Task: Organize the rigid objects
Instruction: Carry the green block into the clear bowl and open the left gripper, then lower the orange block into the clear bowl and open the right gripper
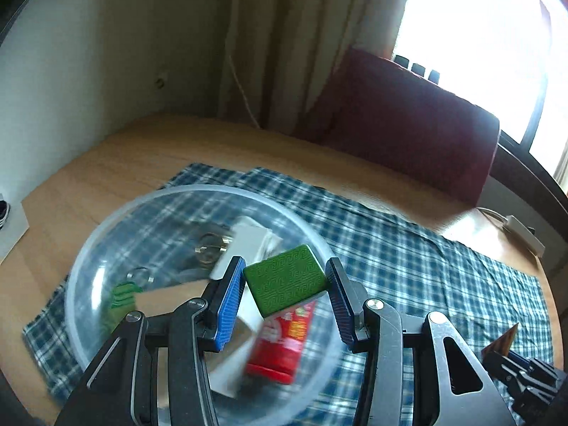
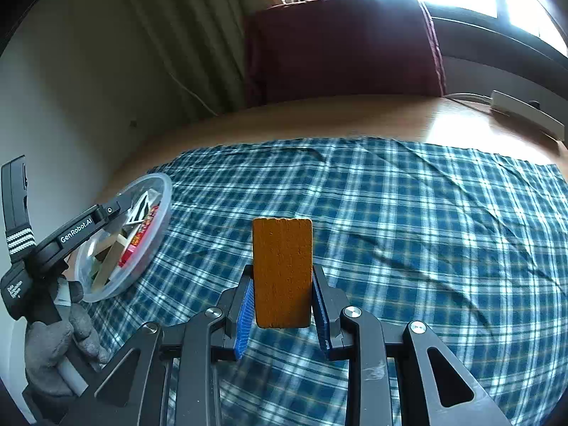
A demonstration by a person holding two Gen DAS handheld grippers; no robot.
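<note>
Checked blue cloth (image 2: 390,213) covers the desk (image 1: 117,163) — left gripper (image 1: 285,284) loosely brackets a green block (image 1: 285,280) above the clear bowl (image 1: 92,248); right gripper (image 2: 283,284) squeezes an orange block (image 2: 283,269).

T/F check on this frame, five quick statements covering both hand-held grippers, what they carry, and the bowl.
1. The left hand-held gripper has a green tile between its fingers, above the clear bowl. True.
2. The right hand-held gripper is empty. False: it is shut on an orange wooden block.
3. The clear bowl is empty. False: it holds several items, including a red packet.
4. The bowl stands on a blue plaid cloth. True.
5. The orange block lies flat on the cloth. False: it is held between the blue pads, clear of the cloth.
</note>
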